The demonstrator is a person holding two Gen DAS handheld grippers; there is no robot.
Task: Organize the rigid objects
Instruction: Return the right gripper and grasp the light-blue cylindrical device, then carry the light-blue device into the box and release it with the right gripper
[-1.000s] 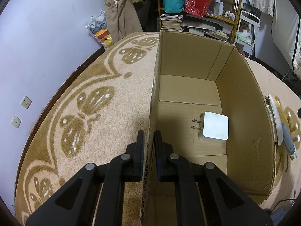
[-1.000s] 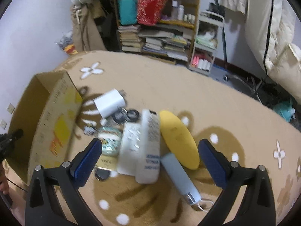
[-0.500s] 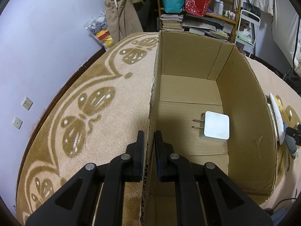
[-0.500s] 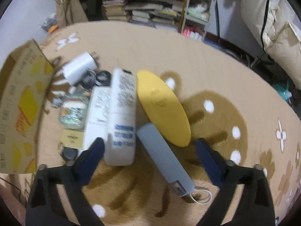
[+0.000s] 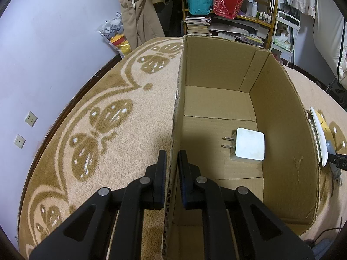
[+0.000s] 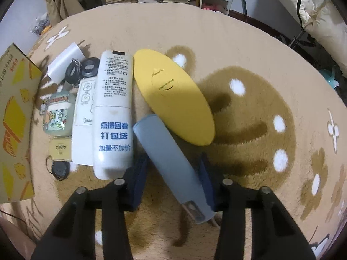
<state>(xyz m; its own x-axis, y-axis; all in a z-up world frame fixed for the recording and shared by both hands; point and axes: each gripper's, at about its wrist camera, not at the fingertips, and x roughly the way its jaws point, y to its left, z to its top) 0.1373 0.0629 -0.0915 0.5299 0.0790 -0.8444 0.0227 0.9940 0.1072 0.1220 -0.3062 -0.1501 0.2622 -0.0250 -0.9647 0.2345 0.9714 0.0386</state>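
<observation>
The grey bar (image 6: 171, 162) lies slantwise on the rug (image 6: 249, 49), between the closing jaws of the right gripper (image 6: 173, 173), touching the yellow disc (image 6: 173, 99). The left gripper (image 5: 172, 162) pinches the box (image 5: 279, 130) wall; a charger (image 5: 249, 145) lies inside.

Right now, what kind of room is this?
Probably a lived-in room at home, maybe a bedroom. A patterned rug covers the floor, a shelf at the back holds books and bags, and a remote lies with other household bits beside a cardboard box.
</observation>
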